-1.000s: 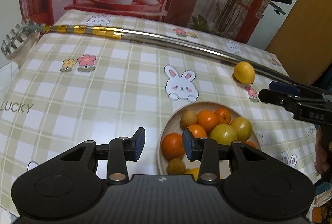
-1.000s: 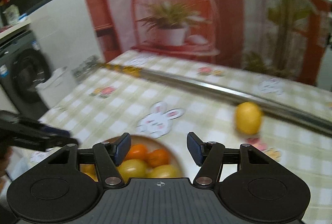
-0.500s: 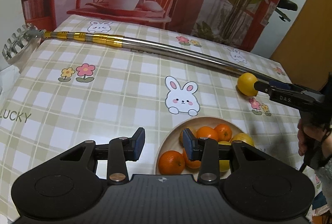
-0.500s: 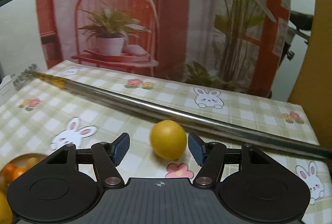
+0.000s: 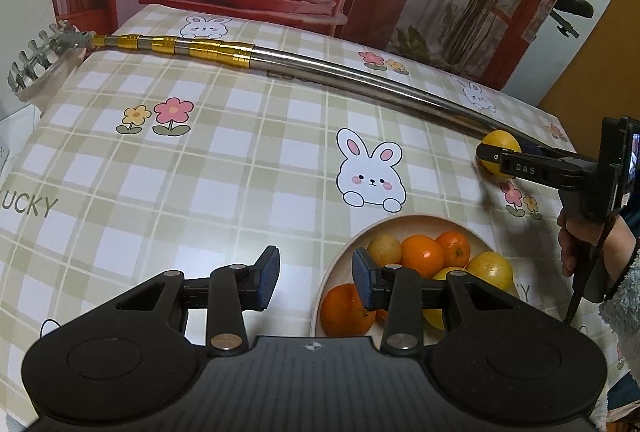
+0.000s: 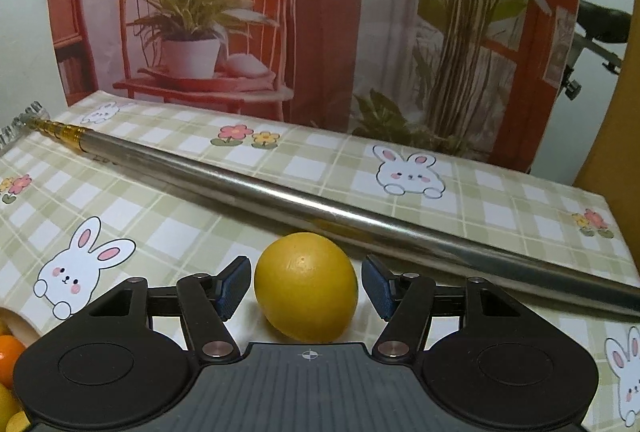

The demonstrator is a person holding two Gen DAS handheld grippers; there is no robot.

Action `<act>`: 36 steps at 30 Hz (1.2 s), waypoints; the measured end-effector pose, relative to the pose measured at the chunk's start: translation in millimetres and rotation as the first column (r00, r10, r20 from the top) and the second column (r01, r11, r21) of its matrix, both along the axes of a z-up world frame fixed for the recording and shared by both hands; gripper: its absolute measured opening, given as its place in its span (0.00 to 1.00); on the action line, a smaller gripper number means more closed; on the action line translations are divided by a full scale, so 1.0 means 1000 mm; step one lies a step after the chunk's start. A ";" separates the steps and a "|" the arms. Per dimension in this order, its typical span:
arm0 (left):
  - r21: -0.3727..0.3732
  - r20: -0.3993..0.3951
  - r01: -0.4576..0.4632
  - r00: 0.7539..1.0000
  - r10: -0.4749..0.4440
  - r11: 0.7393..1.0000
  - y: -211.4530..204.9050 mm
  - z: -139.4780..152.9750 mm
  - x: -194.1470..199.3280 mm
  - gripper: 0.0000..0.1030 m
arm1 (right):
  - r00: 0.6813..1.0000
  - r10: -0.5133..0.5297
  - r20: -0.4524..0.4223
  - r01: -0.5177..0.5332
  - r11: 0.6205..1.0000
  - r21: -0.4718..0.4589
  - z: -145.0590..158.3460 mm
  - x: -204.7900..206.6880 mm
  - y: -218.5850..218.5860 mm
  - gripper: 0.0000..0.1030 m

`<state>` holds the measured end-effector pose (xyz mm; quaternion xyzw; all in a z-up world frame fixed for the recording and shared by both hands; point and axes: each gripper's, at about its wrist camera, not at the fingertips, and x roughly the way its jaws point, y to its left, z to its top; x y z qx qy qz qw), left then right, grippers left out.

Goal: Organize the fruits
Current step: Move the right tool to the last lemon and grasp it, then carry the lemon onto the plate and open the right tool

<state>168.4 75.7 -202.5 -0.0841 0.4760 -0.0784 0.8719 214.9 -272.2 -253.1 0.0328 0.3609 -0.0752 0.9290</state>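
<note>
1. Checked cloth with rabbits and flowers covers the surface [image 5: 168, 167], with a printed backdrop of a red chair and plants at the top of both frames.
2. Across the upper half of the frame lies a long metal pole [image 6: 280, 191], running from upper left to lower right.
3. At lower right in the left wrist view sits a bowl [image 5: 352, 244] of oranges and yellow fruits.
4. Empty, the left claw [image 5: 316, 278] hovers partly spread by the bowl's left rim.
5. Spread but closing a little, the right claw [image 6: 304, 290] straddles the yellow fruit [image 6: 306, 286], pads not yet touching; this hand is far nearer.
6. That fruit is smooth, slightly oval and rests just below the pole.
</note>
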 end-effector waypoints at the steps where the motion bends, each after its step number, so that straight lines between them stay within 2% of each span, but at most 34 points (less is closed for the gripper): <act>1: 0.000 -0.001 -0.001 1.000 0.001 1.000 0.000 0.000 0.000 0.41 | 1.000 0.000 -0.006 0.000 1.000 0.001 -0.002 0.002 0.000 0.52; 19: -0.006 0.014 -0.007 1.000 0.007 1.000 0.001 0.005 -0.005 0.41 | 0.999 -0.030 -0.045 0.031 0.999 0.038 0.001 -0.005 0.004 0.50; 31: -0.018 0.030 0.021 0.999 -0.020 1.000 -0.003 0.012 -0.017 0.41 | 0.998 0.049 0.027 -0.052 0.994 0.095 0.039 -0.055 0.030 0.50; 36: -0.020 0.045 0.038 0.998 -0.037 0.999 -0.005 0.015 -0.021 0.41 | 0.991 0.122 0.051 -0.127 0.986 0.109 0.057 -0.080 0.054 0.50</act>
